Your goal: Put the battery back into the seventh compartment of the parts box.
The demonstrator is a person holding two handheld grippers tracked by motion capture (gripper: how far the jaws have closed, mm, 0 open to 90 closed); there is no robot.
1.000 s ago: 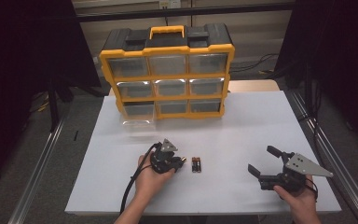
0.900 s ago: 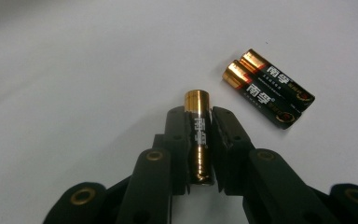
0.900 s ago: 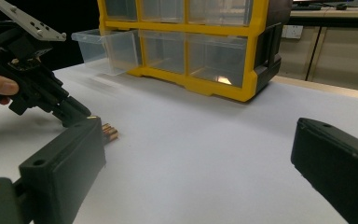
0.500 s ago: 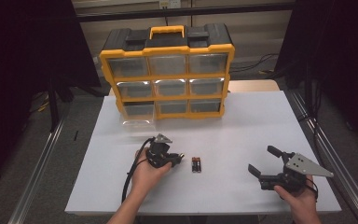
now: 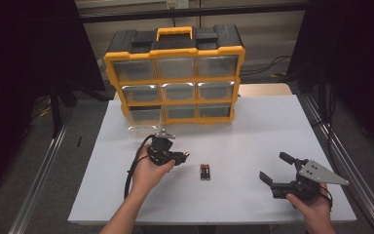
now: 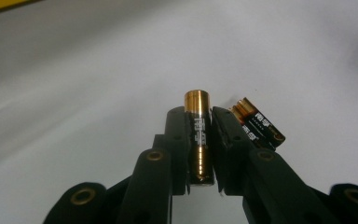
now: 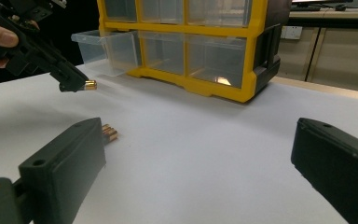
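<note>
The white table (image 5: 253,122) carries a yellow-and-black drawer organizer (image 5: 175,73) standing upright along its far edge, left of center. Its bottom-left drawer (image 5: 143,127) is pulled out toward the person; through the clear plastic, seen from the right gripper view, it looks empty, though its floor is partly hidden. The other clear drawers sit closed, and their contents cannot be made out.

The left gripper (image 5: 180,157) is held above the table's middle, slightly left of center, with its jaws pressed onto a single battery (image 6: 199,135), gold cap pointing out past the jaw tips. Just beside it, toward the near edge, two more batteries (image 5: 204,171) lie side by side on the table, touching each other.

The right gripper (image 5: 276,169) rests near the near-right corner, its jaws spread wide with nothing between them, pointing toward the loose batteries.

Bare tabletop stretches between the two grippers, across the whole right half up to the far edge, and along the left edge. The strip between the open drawer and the left gripper is narrow.
</note>
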